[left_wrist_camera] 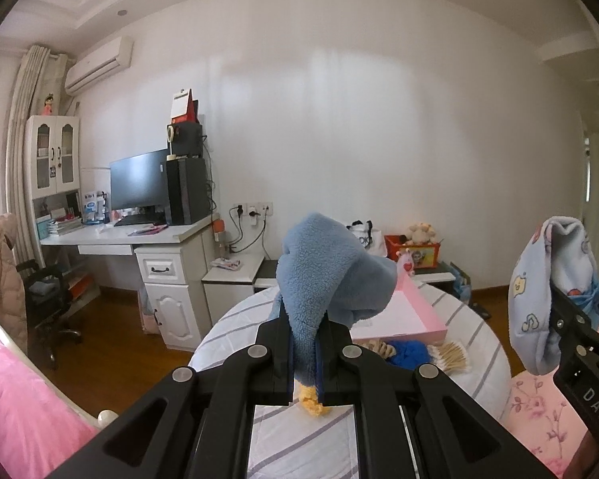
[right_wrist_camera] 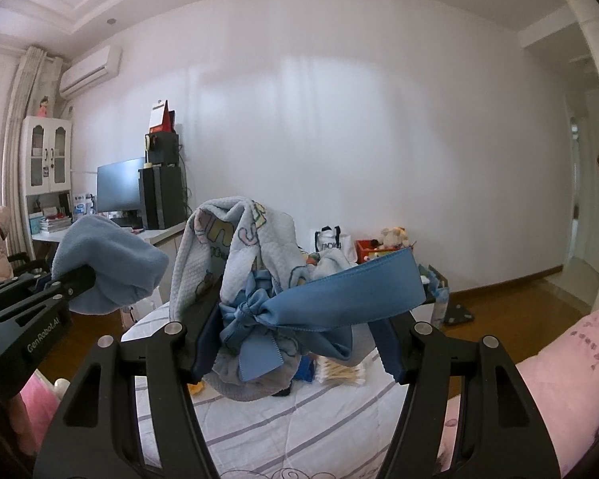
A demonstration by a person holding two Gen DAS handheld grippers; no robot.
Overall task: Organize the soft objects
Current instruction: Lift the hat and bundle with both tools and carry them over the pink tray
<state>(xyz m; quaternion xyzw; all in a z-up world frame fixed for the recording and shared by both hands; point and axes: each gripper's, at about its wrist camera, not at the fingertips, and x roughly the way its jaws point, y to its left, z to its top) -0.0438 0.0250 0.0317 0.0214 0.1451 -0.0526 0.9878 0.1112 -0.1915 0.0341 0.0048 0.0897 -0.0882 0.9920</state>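
My left gripper (left_wrist_camera: 304, 353) is shut on a blue fleece cloth (left_wrist_camera: 331, 275) with a yellow tip, held up above the striped bedding (left_wrist_camera: 299, 439). It also shows in the right wrist view (right_wrist_camera: 112, 267) at the left. My right gripper (right_wrist_camera: 295, 343) holds a light blue printed quilted cloth (right_wrist_camera: 219, 255) with a blue satin ribbon bow (right_wrist_camera: 339, 299) between its wide-set fingers. That cloth also shows in the left wrist view (left_wrist_camera: 539, 291) at the right. A pink box (left_wrist_camera: 403, 311) lies on the bedding beyond the fleece.
A dark blue item (left_wrist_camera: 411, 353) and a bundle of cotton swabs (left_wrist_camera: 451, 357) lie by the pink box. A white desk (left_wrist_camera: 139, 235) with monitor stands left. A red toy box (left_wrist_camera: 413, 253) sits by the far wall. Pink bedding (left_wrist_camera: 16, 407) lies at both sides.
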